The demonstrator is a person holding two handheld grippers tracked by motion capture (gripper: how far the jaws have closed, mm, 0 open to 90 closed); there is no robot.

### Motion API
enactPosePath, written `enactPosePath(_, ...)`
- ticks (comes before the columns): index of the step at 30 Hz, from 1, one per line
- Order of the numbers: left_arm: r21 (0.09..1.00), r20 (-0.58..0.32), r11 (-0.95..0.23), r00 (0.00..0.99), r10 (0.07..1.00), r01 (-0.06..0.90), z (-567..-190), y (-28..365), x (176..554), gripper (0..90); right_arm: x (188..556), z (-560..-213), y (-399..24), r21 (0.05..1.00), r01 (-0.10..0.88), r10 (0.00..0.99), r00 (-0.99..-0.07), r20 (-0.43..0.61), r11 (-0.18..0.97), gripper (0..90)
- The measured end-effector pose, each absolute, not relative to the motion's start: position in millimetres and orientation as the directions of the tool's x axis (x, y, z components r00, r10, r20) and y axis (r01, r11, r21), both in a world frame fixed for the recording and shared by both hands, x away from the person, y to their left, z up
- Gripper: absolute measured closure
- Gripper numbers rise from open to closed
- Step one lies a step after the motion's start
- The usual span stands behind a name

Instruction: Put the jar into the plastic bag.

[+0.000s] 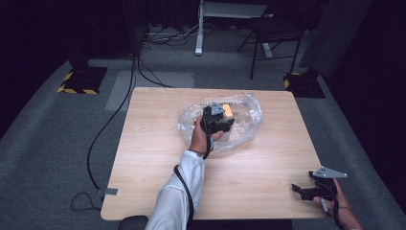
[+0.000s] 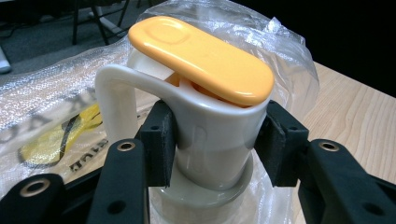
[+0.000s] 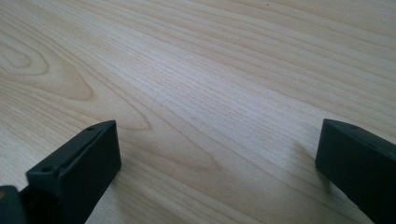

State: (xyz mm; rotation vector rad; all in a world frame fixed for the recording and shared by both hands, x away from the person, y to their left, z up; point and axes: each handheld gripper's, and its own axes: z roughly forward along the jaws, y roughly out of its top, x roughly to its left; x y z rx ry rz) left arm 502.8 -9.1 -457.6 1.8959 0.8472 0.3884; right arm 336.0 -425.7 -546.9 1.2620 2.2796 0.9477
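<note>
A plastic bag (image 1: 242, 117) is lying on the table (image 1: 153, 143), toward its far middle. The left gripper (image 1: 221, 120) is sitting over the bag, its jaws pressing either side of a cup (image 2: 212, 135) whose lid (image 2: 201, 58) is resting tilted on top. The right gripper (image 1: 306, 190) is lying well apart, near the table's near right corner, jaws spread over bare wood.

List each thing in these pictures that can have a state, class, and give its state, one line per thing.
Left gripper: shut on the white container, one jaw on each side.
White container: upright, held.
Orange lid: tilted, not seated flat on the container.
Clear plastic bag: crumpled, lying on the table behind the container.
Right gripper: open, nothing between its jaws, low over bare table.
Table: wooden, carrying the bag.
</note>
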Motion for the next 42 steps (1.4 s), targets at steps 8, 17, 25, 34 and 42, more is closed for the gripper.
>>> enactPosePath(8, 0.87, -0.066, -0.308, 0.709, 0.702, 0.385, -459.8, -11.1, 501.3, 45.5, 336.0, -546.9, -425.7, 0.707, 0.6, 0.847, -0.532, 0.004, 0.373, 0.1)
enactPosePath(17, 0.848, -0.017, -0.358, 0.695, 0.719, 0.391, -460.8, -12.4, 499.6, 31.6, 336.0, -546.9, -425.7, 0.707, 0.6, 0.847, -0.532, 0.004, 0.374, 0.1)
enactPosePath(25, 0.808, 0.03, -0.433, 0.707, 0.707, 0.399, -462.6, -13.2, 496.7, 13.9, 336.0, -546.9, -425.7, 0.707, 0.6, 0.847, -0.532, 0.004, 0.374, 0.1)
enactPosePath(34, 0.798, 0.035, -0.443, 0.703, 0.71, 0.408, -463.4, -12.6, 493.8, 3.8, 336.1, -546.9, -425.7, 0.707, 0.6, 0.847, -0.532, 0.004, 0.374, 0.1)
enactPosePath(42, 0.797, 0.058, -0.456, 0.701, 0.711, 0.397, -461.1, -11.5, 492.3, 2.4, 336.1, -546.9, -425.7, 0.707, 0.6, 0.847, -0.532, 0.004, 0.374, 0.1)
